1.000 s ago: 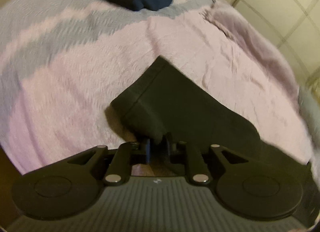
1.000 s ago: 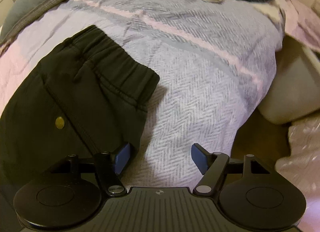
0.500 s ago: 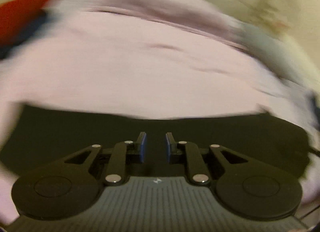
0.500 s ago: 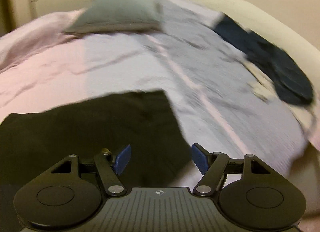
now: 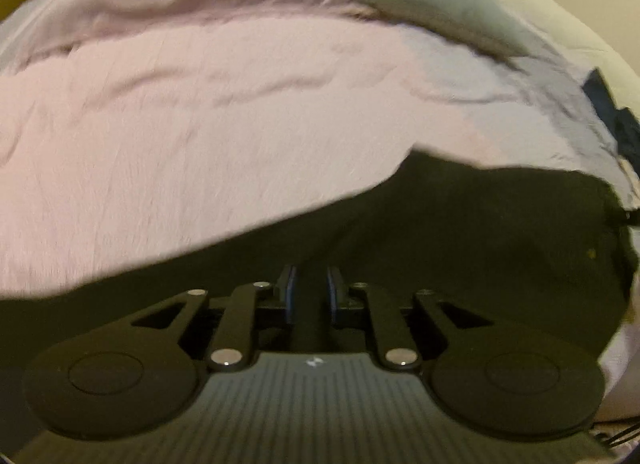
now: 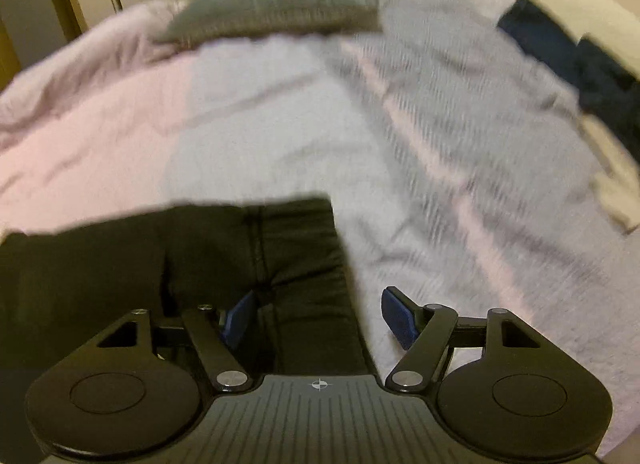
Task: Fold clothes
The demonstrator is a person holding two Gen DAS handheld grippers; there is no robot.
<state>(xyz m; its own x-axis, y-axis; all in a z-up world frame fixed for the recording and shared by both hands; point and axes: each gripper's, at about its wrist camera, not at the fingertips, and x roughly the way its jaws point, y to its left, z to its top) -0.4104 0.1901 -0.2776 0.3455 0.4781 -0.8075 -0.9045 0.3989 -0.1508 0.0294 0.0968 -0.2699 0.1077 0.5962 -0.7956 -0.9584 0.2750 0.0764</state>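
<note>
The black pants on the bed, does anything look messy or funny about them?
A little. The black pants lie rumpled on the bedspread, with creases near the seam, not folded flat yet. Otherwise nothing looks torn or spilled, though the pictures are blurry.

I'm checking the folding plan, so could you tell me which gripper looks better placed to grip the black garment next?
Left. The left gripper has its jaws closing narrowly, with the black garment between them. The right gripper stands wide open over the garment's edge, gripping nothing.
</note>
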